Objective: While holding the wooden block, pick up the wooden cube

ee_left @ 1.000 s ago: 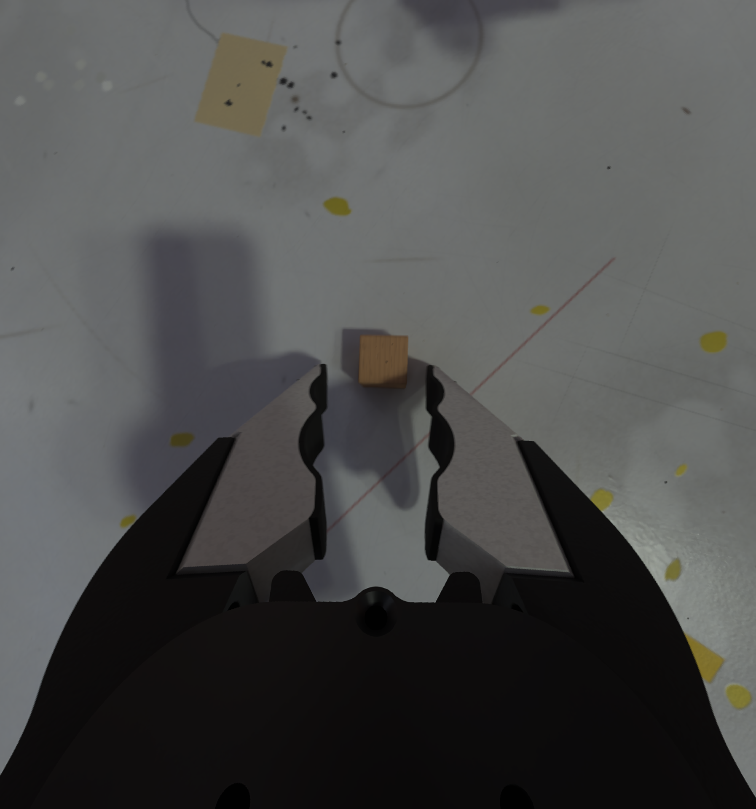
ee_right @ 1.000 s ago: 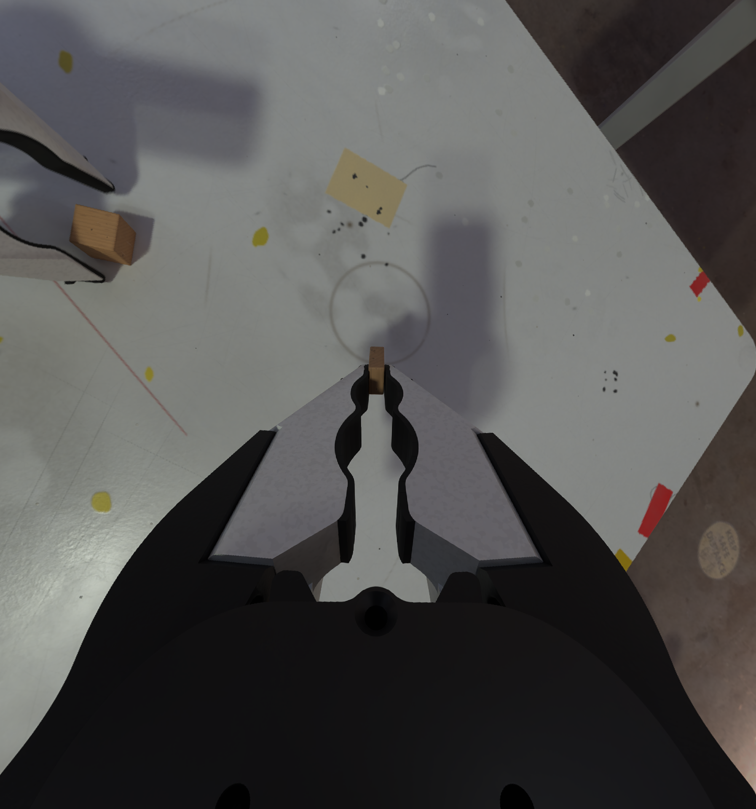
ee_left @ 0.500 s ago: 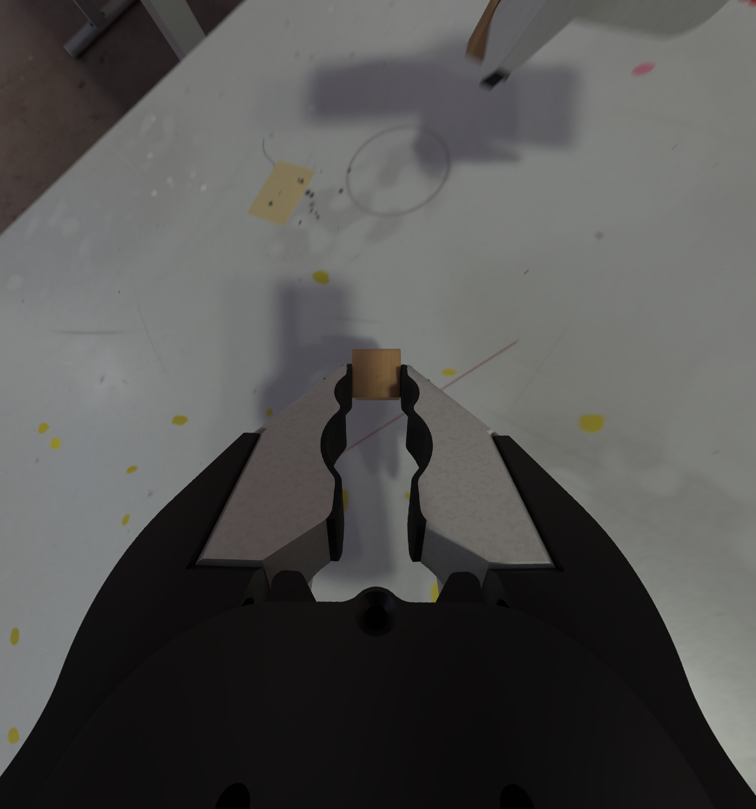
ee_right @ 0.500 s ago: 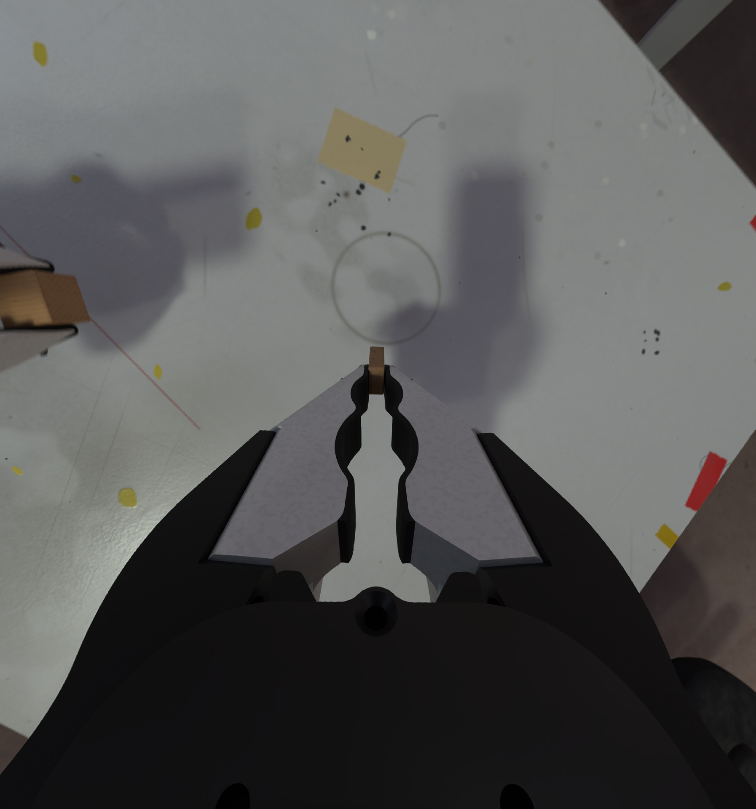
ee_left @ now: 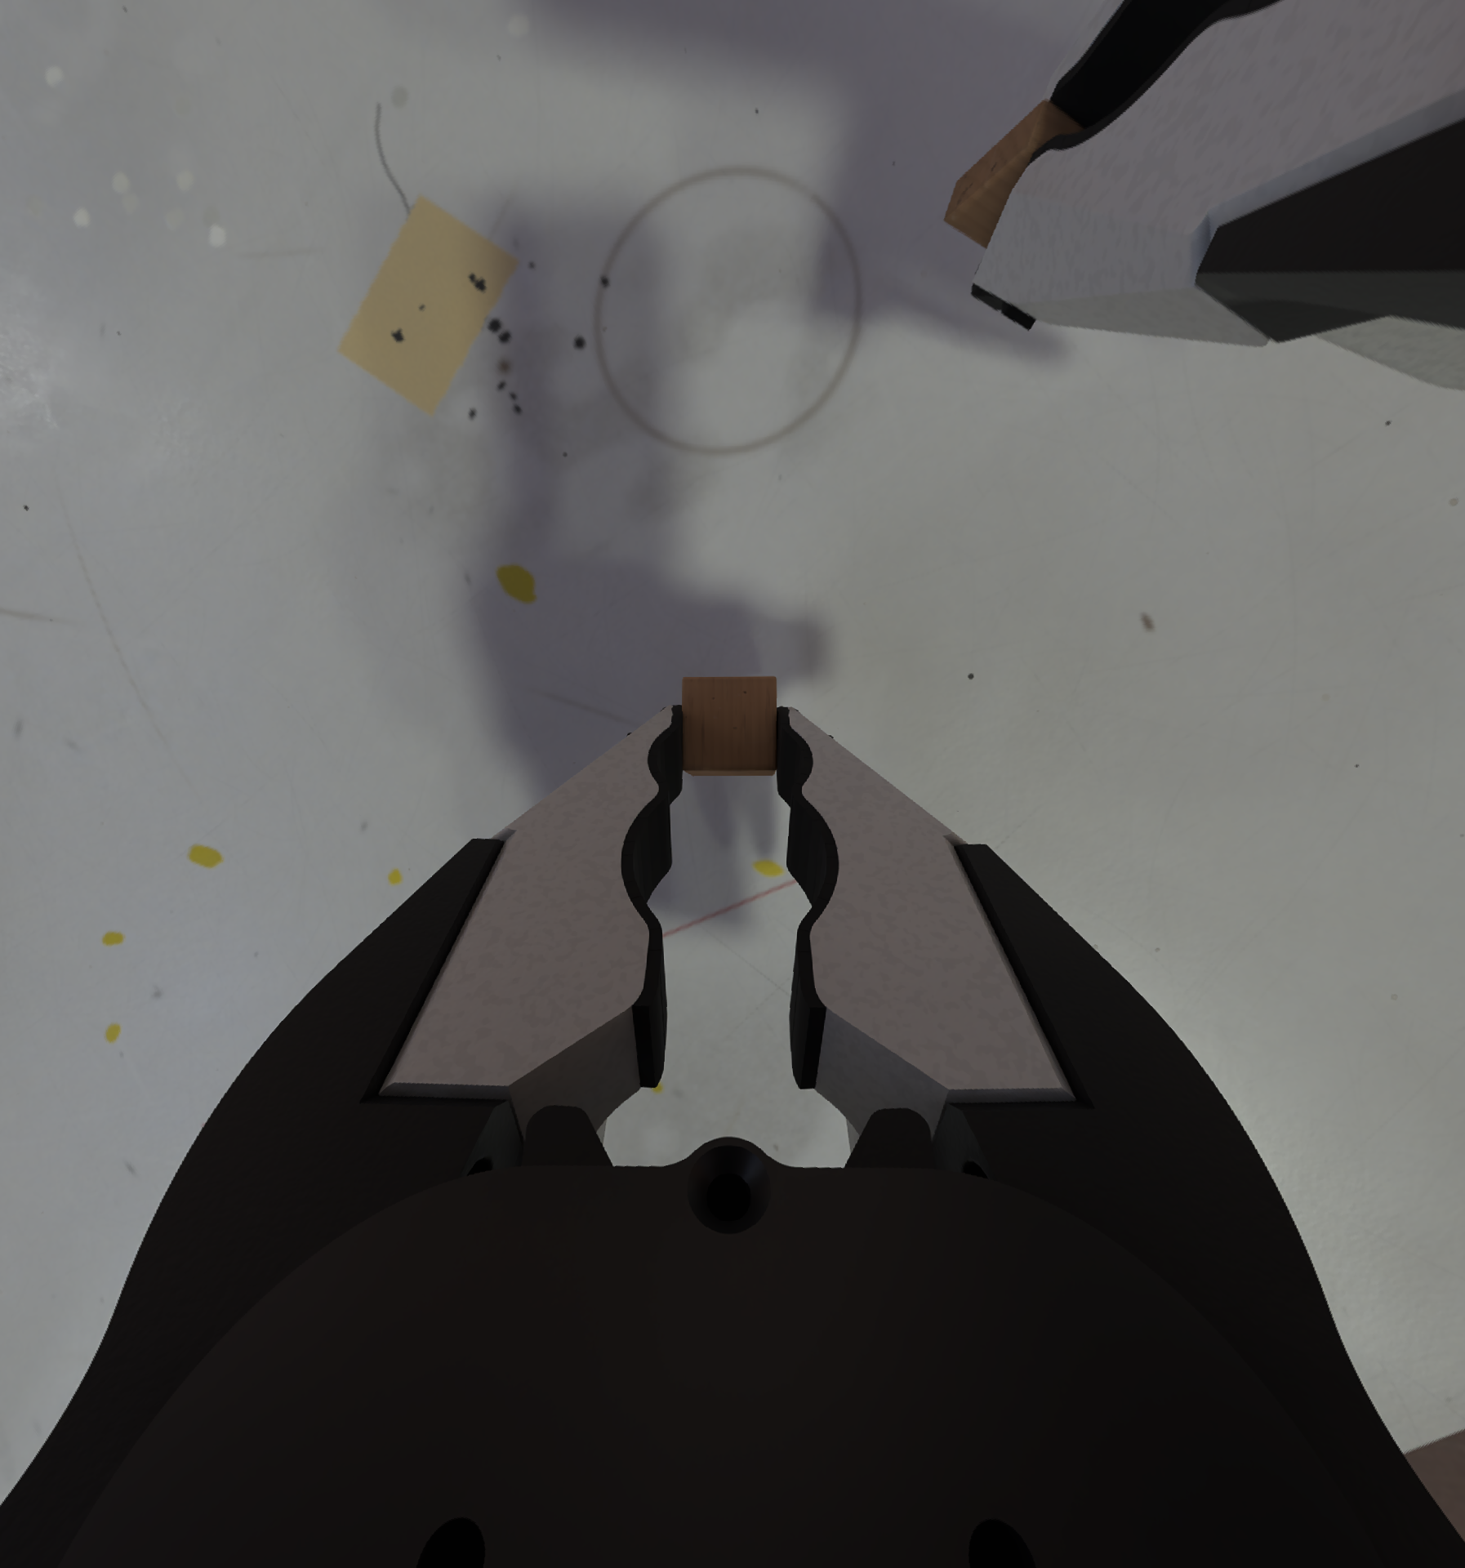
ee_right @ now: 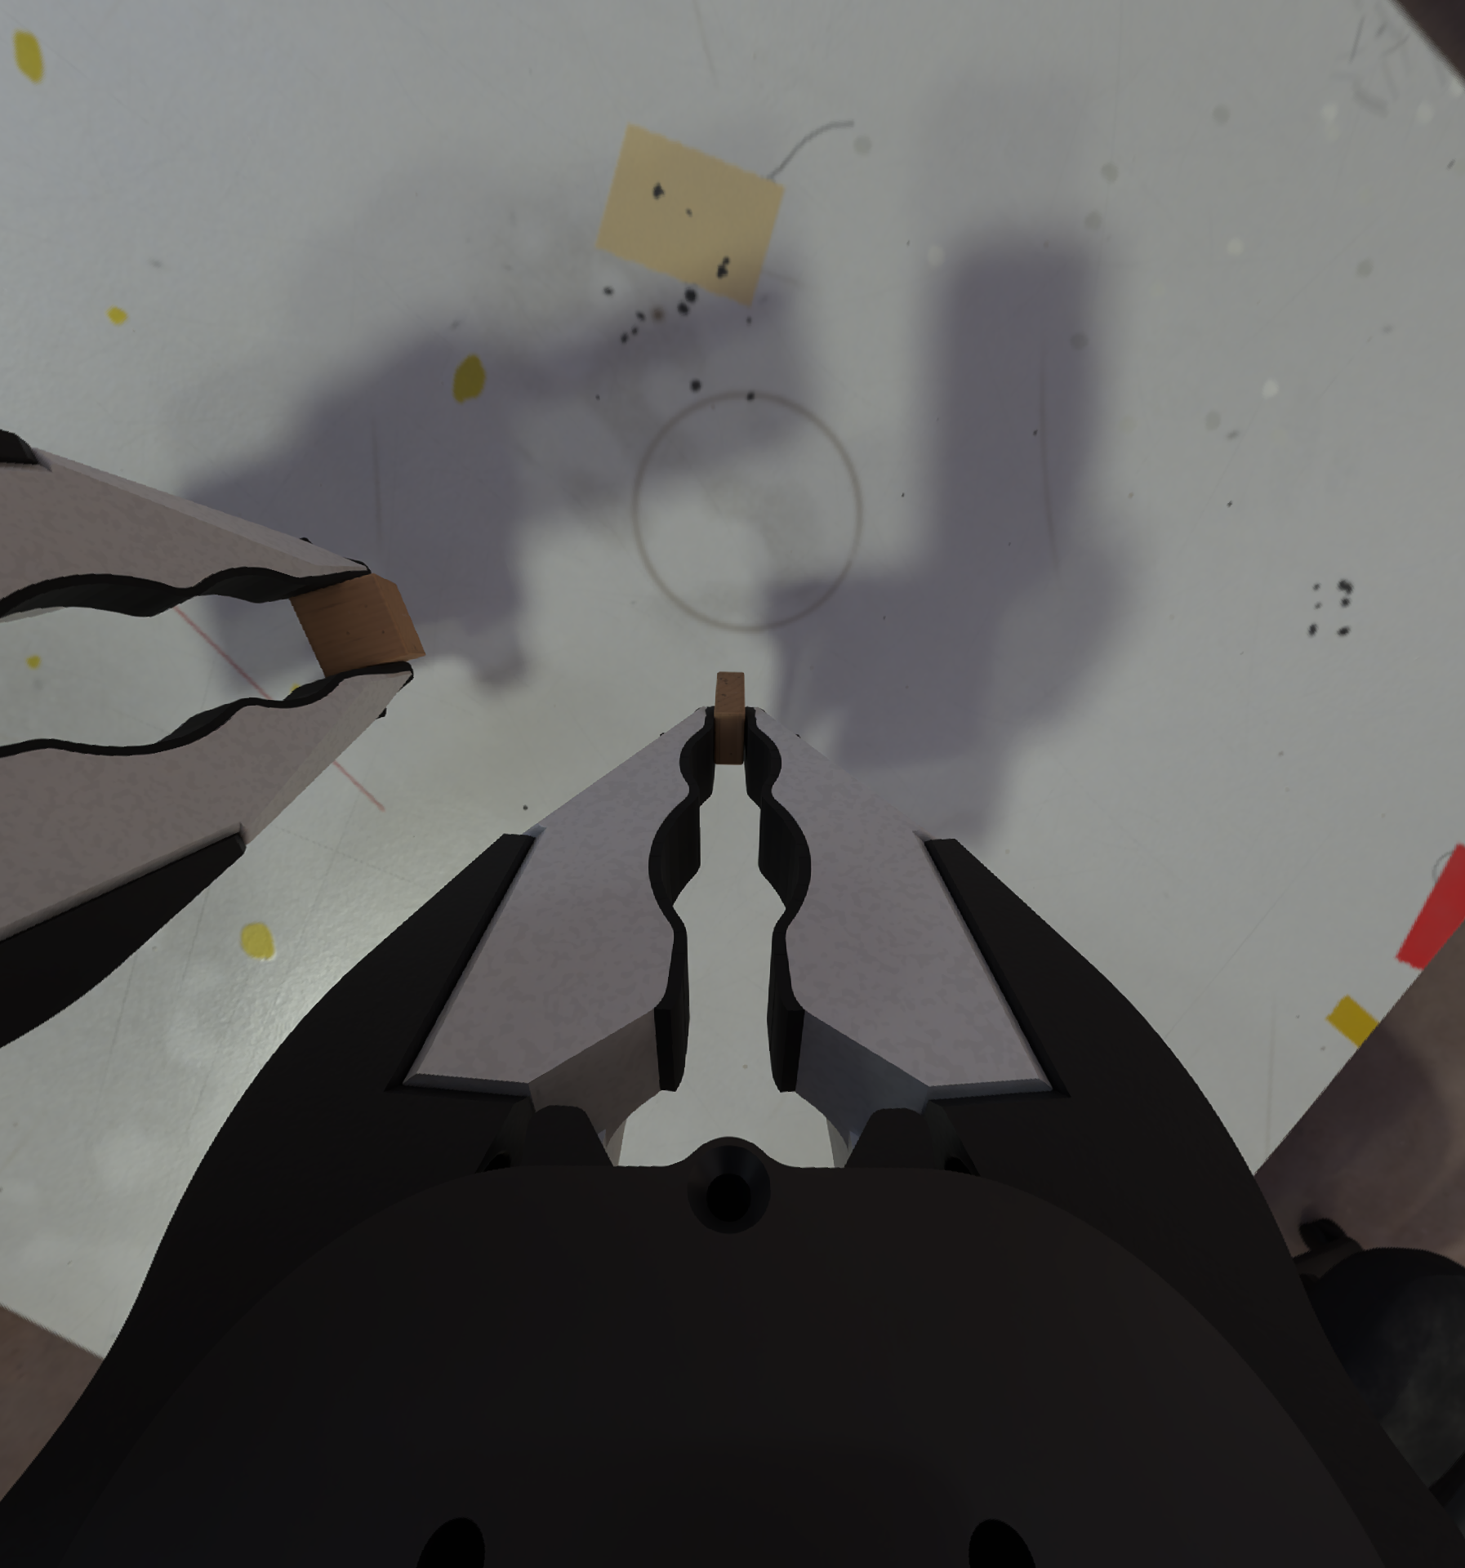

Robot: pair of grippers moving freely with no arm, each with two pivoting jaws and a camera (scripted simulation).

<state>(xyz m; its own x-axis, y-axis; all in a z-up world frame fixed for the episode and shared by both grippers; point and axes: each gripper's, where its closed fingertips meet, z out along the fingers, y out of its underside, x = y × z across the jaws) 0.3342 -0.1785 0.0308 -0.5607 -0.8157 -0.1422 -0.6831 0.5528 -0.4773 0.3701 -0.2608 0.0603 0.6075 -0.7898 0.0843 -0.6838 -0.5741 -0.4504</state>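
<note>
I have the left gripper (ee_left: 729,734) clamped on the wooden cube (ee_left: 728,725), held clear above the white table (ee_left: 1136,679). My right gripper (ee_right: 729,725) pinches the thin wooden block (ee_right: 729,717) at its fingertips, beyond the cube, near the pencilled circle (ee_left: 727,310) on the table.

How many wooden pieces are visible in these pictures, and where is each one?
2. The wooden cube is clamped between the tips of the left gripper, off the table. The thin wooden block is clamped in the right gripper. No others show.
</note>
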